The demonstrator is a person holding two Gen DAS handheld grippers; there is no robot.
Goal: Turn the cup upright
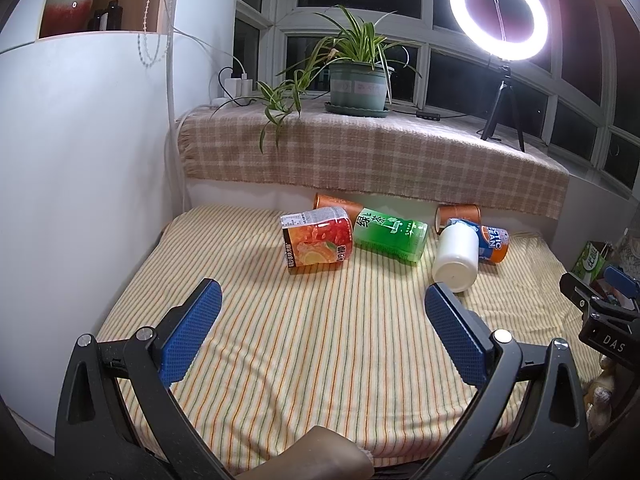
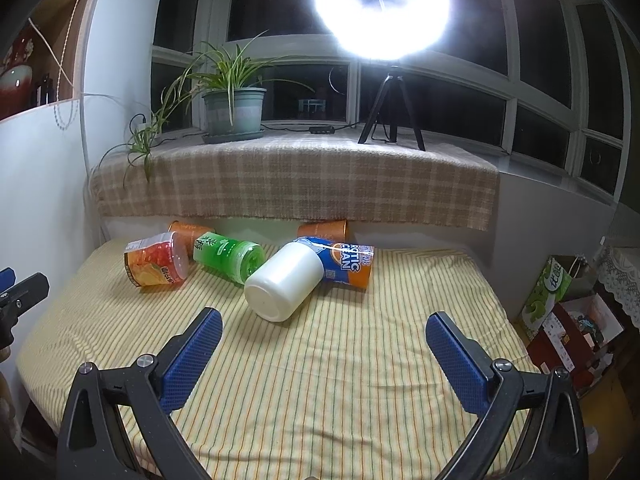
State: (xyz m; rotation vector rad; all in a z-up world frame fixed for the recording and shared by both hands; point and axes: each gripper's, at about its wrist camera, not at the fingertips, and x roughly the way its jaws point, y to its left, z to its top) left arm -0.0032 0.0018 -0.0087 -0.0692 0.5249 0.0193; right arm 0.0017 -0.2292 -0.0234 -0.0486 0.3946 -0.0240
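Several cups lie on their sides on a striped cloth (image 1: 280,340) (image 2: 340,380). A red-orange fruit cup (image 1: 318,240) (image 2: 157,260) is at the left, a green tea cup (image 1: 390,236) (image 2: 229,255) beside it. A white cup (image 1: 457,256) (image 2: 285,282) lies base toward me against a blue-orange cup (image 1: 494,244) (image 2: 346,264). Two copper cups (image 1: 336,205) (image 1: 458,213) (image 2: 191,230) (image 2: 324,229) lie at the back. My left gripper (image 1: 323,300) is open and empty, short of the cups. My right gripper (image 2: 324,330) is open and empty, just before the white cup; it also shows in the left wrist view (image 1: 604,308).
A plaid-covered window ledge (image 1: 380,160) (image 2: 300,176) rises behind the cups, with a potted plant (image 1: 356,84) (image 2: 234,110) and a ring light on a tripod (image 1: 500,12) (image 2: 384,8). A white cabinet wall (image 1: 80,160) stands left. Boxes (image 2: 552,292) sit right of the cloth.
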